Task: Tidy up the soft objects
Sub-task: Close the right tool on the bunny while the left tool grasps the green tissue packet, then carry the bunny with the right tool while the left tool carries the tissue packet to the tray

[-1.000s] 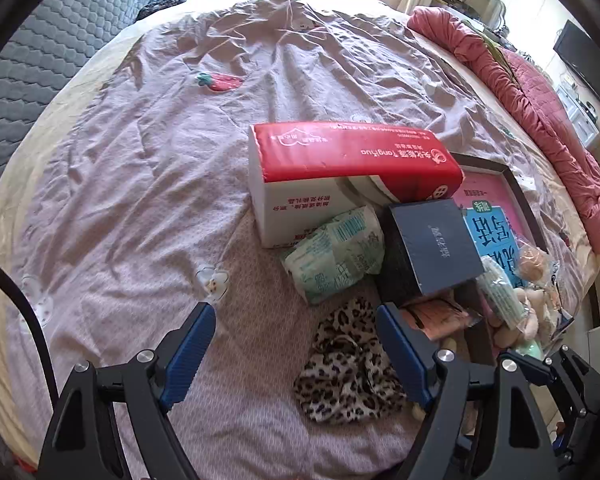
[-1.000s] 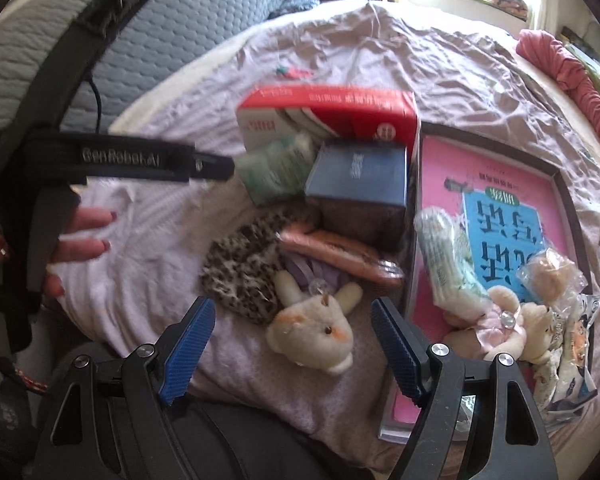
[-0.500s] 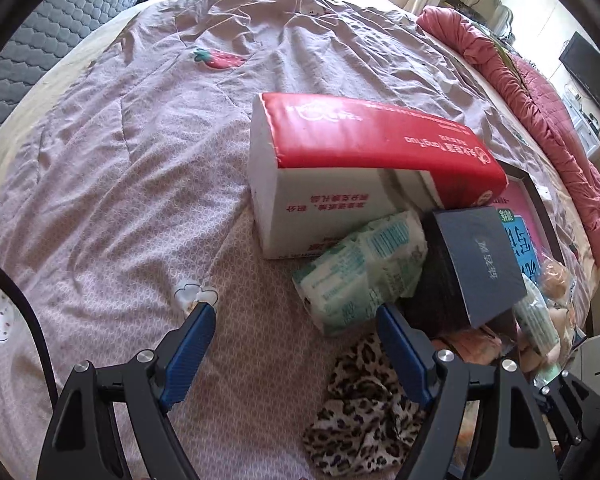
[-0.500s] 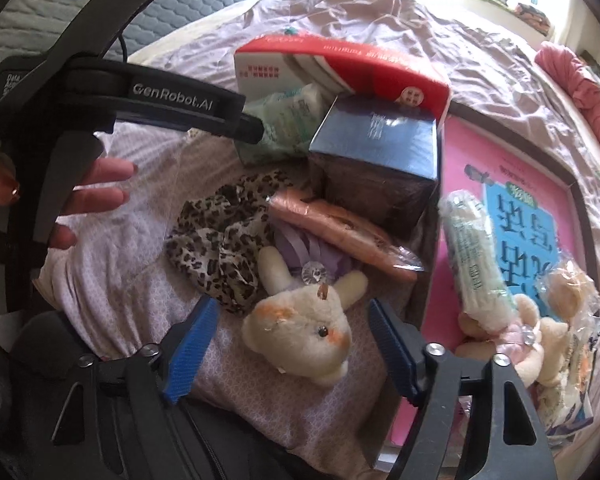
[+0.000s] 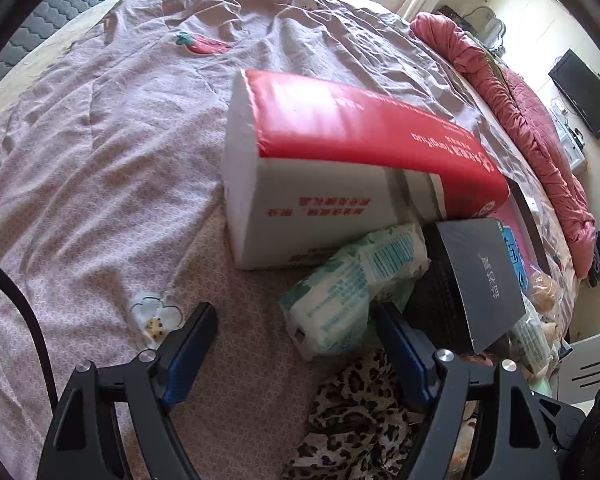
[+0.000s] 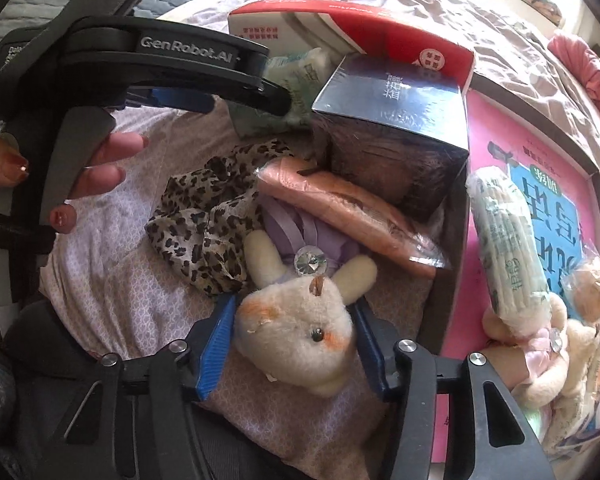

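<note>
A bed covered in a wrinkled mauve patterned quilt (image 5: 100, 152) is carrying a clutter of things. A large red-and-white soft tissue pack (image 5: 340, 168) is lying beside a dark blue glossy box (image 6: 392, 108). The left gripper (image 5: 294, 338) is hovering with jaws released above a pale green wrapped tissue packet (image 5: 348, 292). The right gripper (image 6: 294, 344) has just been closing its jaws, which are grasping a cream plush bunny's head (image 6: 296, 336) near the bed's front edge.

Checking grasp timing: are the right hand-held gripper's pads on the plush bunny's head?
Touching. The right wrist view shows both blue pads of the closing right hand-held gripper against the bunny's head.
</note>
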